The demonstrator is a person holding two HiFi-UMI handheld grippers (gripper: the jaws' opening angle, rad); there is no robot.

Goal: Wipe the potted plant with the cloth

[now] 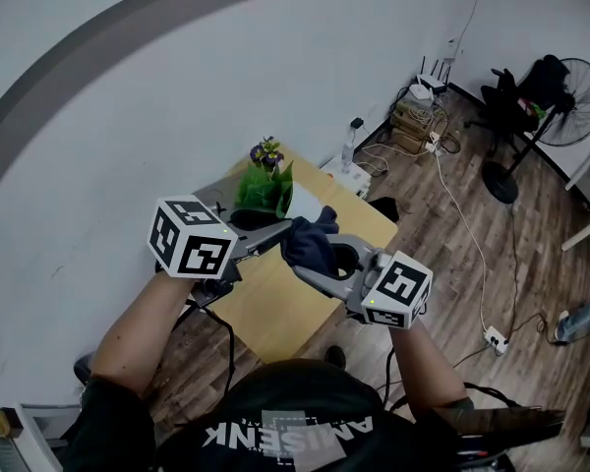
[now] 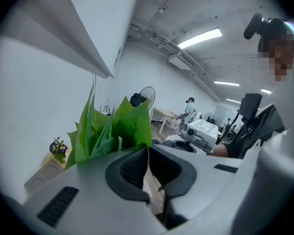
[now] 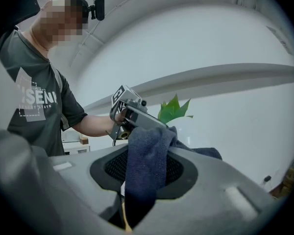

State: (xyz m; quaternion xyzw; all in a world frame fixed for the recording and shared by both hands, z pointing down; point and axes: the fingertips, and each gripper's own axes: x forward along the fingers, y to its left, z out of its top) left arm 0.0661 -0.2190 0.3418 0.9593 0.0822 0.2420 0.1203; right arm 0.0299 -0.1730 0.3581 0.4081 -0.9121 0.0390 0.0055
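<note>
Wood table (image 1: 275, 308): R tongs (image 3: 147, 169) clamp cloth (image 1: 308, 240) beside plant (image 1: 264, 193).

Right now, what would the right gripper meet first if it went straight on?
Probably the left gripper, just beyond the cloth that the right gripper holds; the plant's leaves show behind it. Depth is unclear.

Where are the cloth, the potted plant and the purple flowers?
cloth (image 3: 146, 165): right gripper view, on the blue fold between the jaws.
potted plant (image 1: 263, 193): head view, on its green leaves.
purple flowers (image 1: 266, 151): head view, on the blossoms.
</note>
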